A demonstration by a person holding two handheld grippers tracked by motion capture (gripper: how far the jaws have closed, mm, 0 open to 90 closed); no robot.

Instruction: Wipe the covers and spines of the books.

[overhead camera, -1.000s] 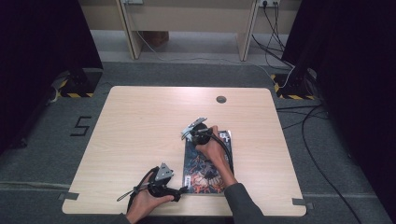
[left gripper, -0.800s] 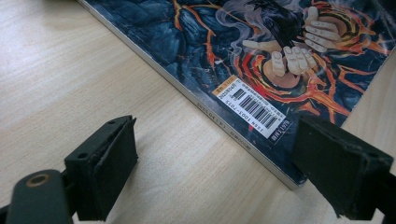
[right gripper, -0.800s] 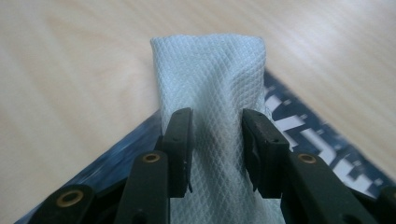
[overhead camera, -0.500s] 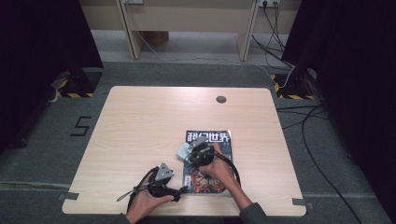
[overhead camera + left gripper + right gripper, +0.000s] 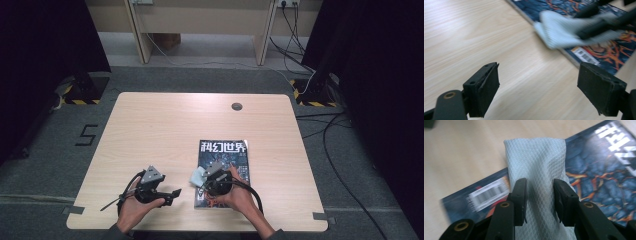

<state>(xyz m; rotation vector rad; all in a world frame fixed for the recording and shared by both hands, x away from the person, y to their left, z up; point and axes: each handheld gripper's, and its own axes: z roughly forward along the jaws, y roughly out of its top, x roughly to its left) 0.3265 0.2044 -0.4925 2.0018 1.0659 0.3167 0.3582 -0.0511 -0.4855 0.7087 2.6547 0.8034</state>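
Observation:
A magazine [image 5: 227, 155] with a dark, fiery cover lies right of centre on the wooden table [image 5: 150, 130]. My right gripper [image 5: 203, 180] is over its near left corner, shut on a folded white cloth [image 5: 197, 176]. In the right gripper view the gripper [image 5: 540, 197] pinches the quilted cloth [image 5: 536, 157] above the magazine [image 5: 599, 170]. My left gripper [image 5: 172, 194] is to the left of the magazine, near the table's front edge. Its jaws have just been closing slightly. In the left gripper view it [image 5: 539, 92] stands open over bare wood, with the cloth [image 5: 559, 32] and magazine [image 5: 554, 5] ahead.
A round cable port [image 5: 236, 106] sits at the table's far side. Bare wood stretches across the left and far parts of the top. Cables [image 5: 325, 135] trail over the grey floor at the right, and a taped "5" [image 5: 87, 135] marks the floor at the left.
My right gripper has drawn the cloth from the magazine's top down to its near left corner, uncovering the title. My left gripper has shifted a little to the left.

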